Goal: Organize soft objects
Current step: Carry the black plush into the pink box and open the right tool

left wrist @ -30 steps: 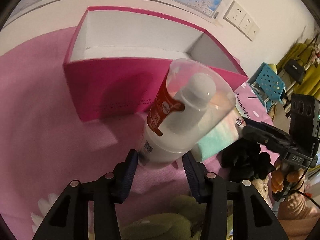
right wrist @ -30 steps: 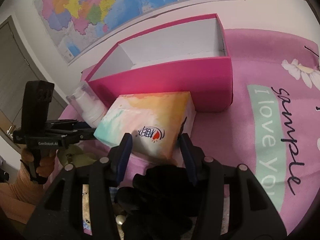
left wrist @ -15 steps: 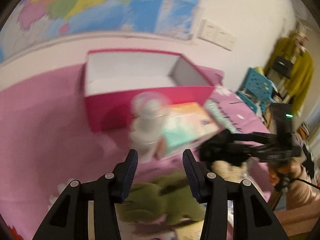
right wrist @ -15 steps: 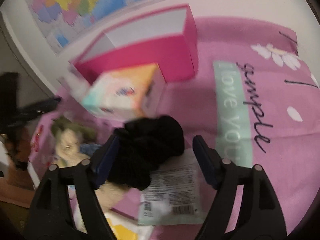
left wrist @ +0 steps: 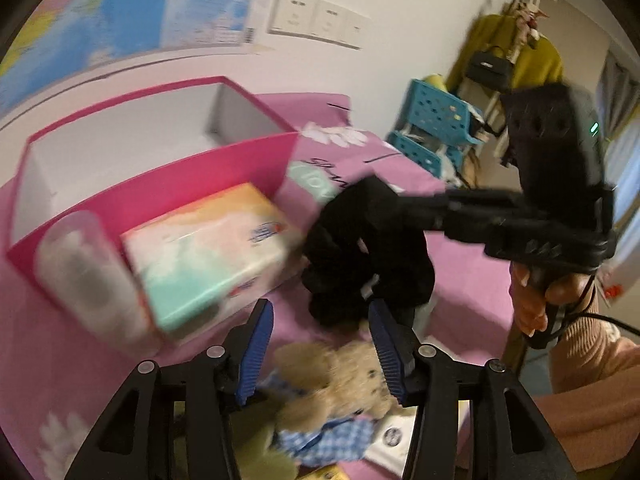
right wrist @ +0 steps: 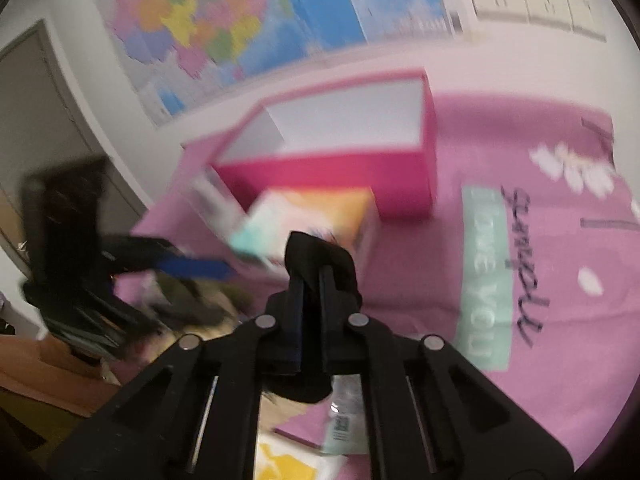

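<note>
My right gripper is shut on a black fluffy soft object and holds it above the pink cloth; it also shows in the left wrist view, hanging from the right gripper. My left gripper is open and empty above a beige teddy bear in a blue checked outfit. An open pink box with a white inside stands behind; it also shows in the right wrist view. A pastel tissue pack lies against its front.
A clear-capped white bottle lies left of the tissue pack. A green plush and flat packets lie near the front edge. The pink printed cloth stretches right. Blue crates stand beyond the table.
My right gripper has closed on the black soft object and lifted it. My left gripper has swung right, away from the bottle, and now hovers over the teddy bear.
</note>
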Demonstrator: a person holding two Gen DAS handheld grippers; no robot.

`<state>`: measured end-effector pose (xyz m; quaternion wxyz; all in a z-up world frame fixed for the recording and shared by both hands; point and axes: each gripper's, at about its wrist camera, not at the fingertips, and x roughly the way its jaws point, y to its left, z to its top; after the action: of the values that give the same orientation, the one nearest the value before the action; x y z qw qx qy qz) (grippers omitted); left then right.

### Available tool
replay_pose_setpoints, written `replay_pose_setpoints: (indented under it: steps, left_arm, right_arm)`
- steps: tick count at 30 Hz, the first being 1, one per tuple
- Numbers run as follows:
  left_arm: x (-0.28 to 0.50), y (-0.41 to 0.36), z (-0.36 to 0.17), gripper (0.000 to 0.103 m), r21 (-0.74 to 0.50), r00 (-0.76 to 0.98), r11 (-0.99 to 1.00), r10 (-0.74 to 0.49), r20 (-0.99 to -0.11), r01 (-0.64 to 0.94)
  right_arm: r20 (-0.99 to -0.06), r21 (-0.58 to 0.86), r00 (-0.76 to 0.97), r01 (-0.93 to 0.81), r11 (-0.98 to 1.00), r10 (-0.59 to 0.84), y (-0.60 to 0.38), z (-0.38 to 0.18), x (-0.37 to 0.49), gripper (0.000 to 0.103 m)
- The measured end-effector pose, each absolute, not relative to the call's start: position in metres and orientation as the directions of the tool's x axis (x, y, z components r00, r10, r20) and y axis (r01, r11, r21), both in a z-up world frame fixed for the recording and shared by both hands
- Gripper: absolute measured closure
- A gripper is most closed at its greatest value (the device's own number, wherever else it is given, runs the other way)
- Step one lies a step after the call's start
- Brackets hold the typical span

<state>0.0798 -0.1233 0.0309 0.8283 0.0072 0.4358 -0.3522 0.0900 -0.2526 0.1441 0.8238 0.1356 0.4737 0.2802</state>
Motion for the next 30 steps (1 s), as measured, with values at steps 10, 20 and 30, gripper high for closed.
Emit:
replay_pose_setpoints:
  steps: [10, 20, 30]
  left_arm:
    - [0.104, -0.126, 0.058, 0.050, -0.308, 0.423, 0.749, -0.607, -0.673, 0.586]
    - [0.154, -0.120, 0.102, 0.067, -0.169, 0.581, 0.867, -0.446, -0.680, 0.468]
    - [0.213, -0.131, 0.083, 0.071, -0.122, 0.572, 0.924, -0.324, -0.754, 0.362]
  right_arm:
    - [-0.608, 0.477, 0.460, -0.440, 0.761, 0.647, -0.232, 0.189, 0.121, 0.095]
    - [-0.536, 0.507, 0.538, -0.411, 0.758, 0.651, -0.232, 0.195, 0.194, 0.095]
    - [-0.599, 0.513, 0.534, -0.316, 0.798, 0.596, -0.231, 0.152, 0.251, 0.095]
